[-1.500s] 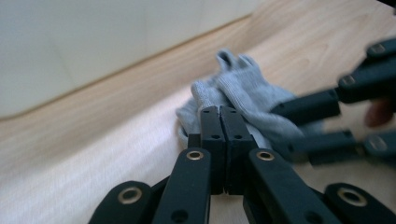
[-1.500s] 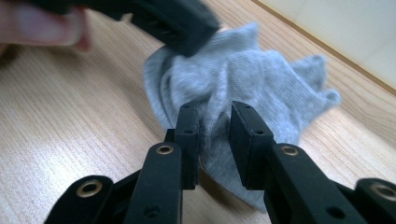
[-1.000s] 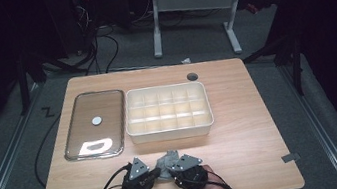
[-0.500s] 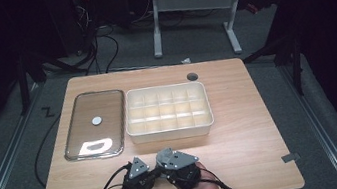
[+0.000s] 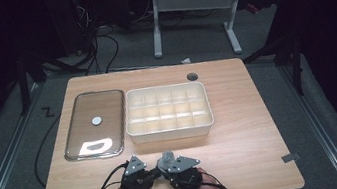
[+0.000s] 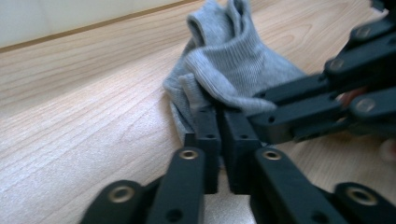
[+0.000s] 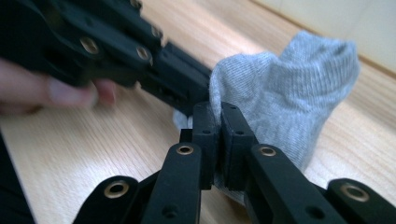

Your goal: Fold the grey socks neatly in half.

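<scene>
Grey sock (image 6: 233,70) pinched by left tongs (image 6: 223,140) and right tongs (image 7: 219,135) — high view: compartment tray (image 5: 171,130), glass lid (image 5: 94,123)

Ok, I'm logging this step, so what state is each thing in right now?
Grey sock: crumpled on the table, pinched by both grippers.
Left gripper: shut on the sock.
Right gripper: shut on the sock.
Divided bin: open, its compartments look empty.
Clear lid: off the bin, lying flat beside it.
</scene>
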